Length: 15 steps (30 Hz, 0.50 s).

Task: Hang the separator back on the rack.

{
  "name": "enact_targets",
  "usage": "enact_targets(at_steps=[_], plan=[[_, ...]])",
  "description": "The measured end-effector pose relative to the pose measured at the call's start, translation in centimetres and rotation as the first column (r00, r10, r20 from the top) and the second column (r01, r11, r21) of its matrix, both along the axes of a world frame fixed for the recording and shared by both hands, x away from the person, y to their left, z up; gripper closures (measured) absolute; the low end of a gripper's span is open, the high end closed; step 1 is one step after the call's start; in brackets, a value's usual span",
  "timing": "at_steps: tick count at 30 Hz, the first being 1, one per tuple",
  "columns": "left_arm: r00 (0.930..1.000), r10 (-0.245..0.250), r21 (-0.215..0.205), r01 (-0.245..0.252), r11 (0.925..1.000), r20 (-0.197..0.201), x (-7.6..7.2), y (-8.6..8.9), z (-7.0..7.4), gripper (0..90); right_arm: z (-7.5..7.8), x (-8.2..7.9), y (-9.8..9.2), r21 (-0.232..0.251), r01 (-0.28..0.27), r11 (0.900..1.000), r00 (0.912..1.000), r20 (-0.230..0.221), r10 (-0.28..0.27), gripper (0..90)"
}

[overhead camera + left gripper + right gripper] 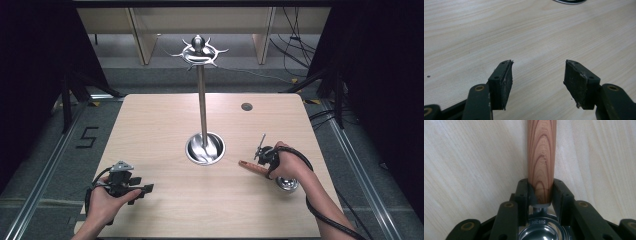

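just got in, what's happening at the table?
A person works with a gripper in each hand. The right gripper is shut on the wooden handle of a steel ladle-type utensil that lies on the table, its bowl near the person's wrist. The left gripper sits idle over bare tabletop, its fingers apart with nothing between them. A metal hanging stand with hooks at its top stands mid-table in a round base; nothing hangs on it yet.

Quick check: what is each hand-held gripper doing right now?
Left hand-held gripper: open, nothing between the jaws.
Right hand-held gripper: closed on the wooden handle of a steel utensil.
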<state>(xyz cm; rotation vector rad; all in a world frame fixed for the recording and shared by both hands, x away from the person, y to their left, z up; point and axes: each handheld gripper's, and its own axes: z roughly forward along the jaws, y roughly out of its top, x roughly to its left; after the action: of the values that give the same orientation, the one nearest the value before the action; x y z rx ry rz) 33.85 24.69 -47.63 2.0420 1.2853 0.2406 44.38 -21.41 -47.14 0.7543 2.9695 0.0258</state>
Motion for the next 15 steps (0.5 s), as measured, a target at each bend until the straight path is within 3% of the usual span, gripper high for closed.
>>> enact_targets(at_steps=[7, 15], plan=[[1.0000, -0.001, -0.003, 0.001, 1.0000, -0.001, -0.01, -0.04, -0.01, 39.0, -0.02, -0.06, 0.07, -0.012, 0.004, 1.000, 1.0000, -0.003, -0.004, 65.9], [1.0000, -0.003, 0.001, 0.003, 1.0000, -0.003, -0.04, 0.05, -0.01, 39.1, -0.02, -0.02, 0.10, -0.016, 0.013, 1.000, 0.9998, -0.016, -0.013, 69.6]])
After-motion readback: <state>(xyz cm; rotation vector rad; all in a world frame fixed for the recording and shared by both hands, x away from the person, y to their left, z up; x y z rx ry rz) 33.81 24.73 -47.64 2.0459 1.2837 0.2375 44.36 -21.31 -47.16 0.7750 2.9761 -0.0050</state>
